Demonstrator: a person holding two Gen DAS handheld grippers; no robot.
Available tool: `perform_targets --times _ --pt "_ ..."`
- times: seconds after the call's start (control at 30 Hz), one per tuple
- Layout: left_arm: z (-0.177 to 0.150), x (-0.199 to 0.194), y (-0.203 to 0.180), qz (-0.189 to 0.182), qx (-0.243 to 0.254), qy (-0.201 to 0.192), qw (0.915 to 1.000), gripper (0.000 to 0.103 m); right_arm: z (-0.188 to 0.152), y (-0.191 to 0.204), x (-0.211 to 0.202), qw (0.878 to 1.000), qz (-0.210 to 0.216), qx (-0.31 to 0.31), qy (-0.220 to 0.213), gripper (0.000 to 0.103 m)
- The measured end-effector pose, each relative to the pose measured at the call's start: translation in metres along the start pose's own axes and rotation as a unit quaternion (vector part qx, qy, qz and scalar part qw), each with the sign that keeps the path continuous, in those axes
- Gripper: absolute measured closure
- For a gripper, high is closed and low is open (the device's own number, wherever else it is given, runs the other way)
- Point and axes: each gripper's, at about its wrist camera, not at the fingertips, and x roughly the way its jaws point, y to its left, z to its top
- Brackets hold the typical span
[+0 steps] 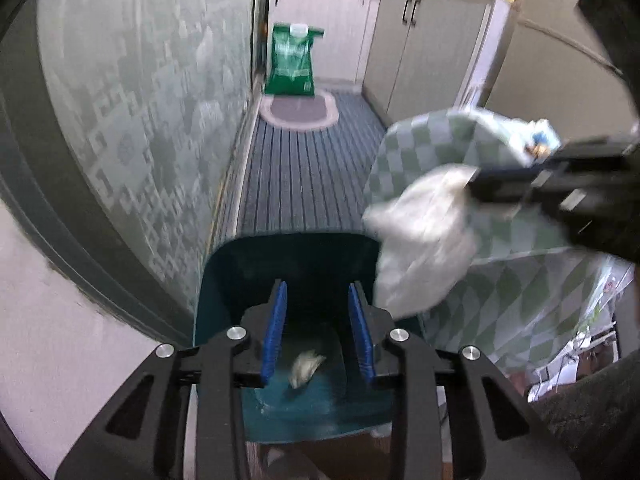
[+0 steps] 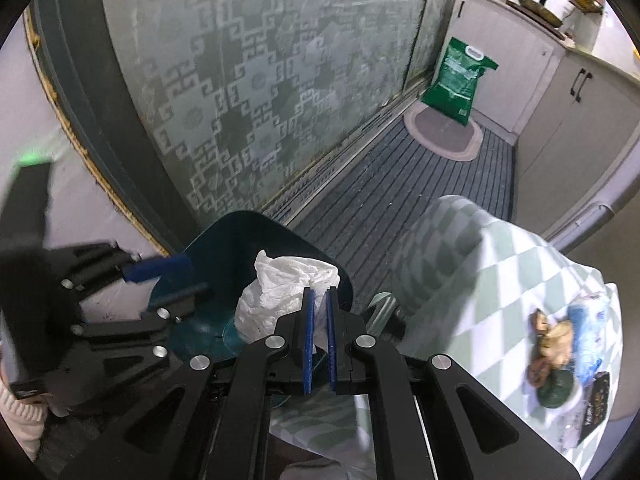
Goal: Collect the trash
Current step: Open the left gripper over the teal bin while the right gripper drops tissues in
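Observation:
A dark teal trash bin (image 1: pixel 256 264) stands open below me, also seen in the right wrist view (image 2: pixel 224 240). A small crumpled scrap (image 1: pixel 306 368) lies on its bottom. My left gripper (image 1: pixel 318 292) is open and empty, its blue pads over the bin's mouth; it also shows in the right wrist view (image 2: pixel 168 280). My right gripper (image 2: pixel 319 294) is shut on a crumpled white tissue (image 2: pixel 280 288) and holds it over the bin's rim. In the left wrist view the right gripper (image 1: pixel 476 188) enters from the right with the tissue (image 1: pixel 424 240).
A table with a green-and-white checked cloth (image 2: pixel 500 280) stands right of the bin, with food scraps and wrappers (image 2: pixel 560 352) on it. A patterned glass door (image 2: pixel 260 80) is at left. A green sack (image 2: pixel 460 80) and an oval mat (image 2: pixel 444 132) lie down the striped floor by cabinets (image 2: pixel 568 120).

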Motion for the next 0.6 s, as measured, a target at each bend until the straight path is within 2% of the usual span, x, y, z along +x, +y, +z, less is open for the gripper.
perform_targets --times 0.13,0.27,0.43,0.6 --pt "0.006 -0.032 -0.005 -0.003 0.013 -0.067 0.9976 0.071 -0.001 0.005 0.006 1.0 0.004 -0.003 0.007 0.097" --pt "0.012 -0.062 -0.008 -0.016 0.02 -0.14 0.9898 0.071 0.002 0.004 0.012 1.0 0.023 0.011 0.012 0.097" --pt "0.012 -0.091 -0.004 -0.031 0.011 -0.205 0.9782 0.071 0.003 0.006 0.023 0.998 0.049 0.023 0.027 0.097" --pt "0.01 -0.111 -0.003 -0.06 0.013 -0.245 0.9676 0.068 -0.001 0.011 0.038 0.996 0.068 0.023 0.049 0.095"
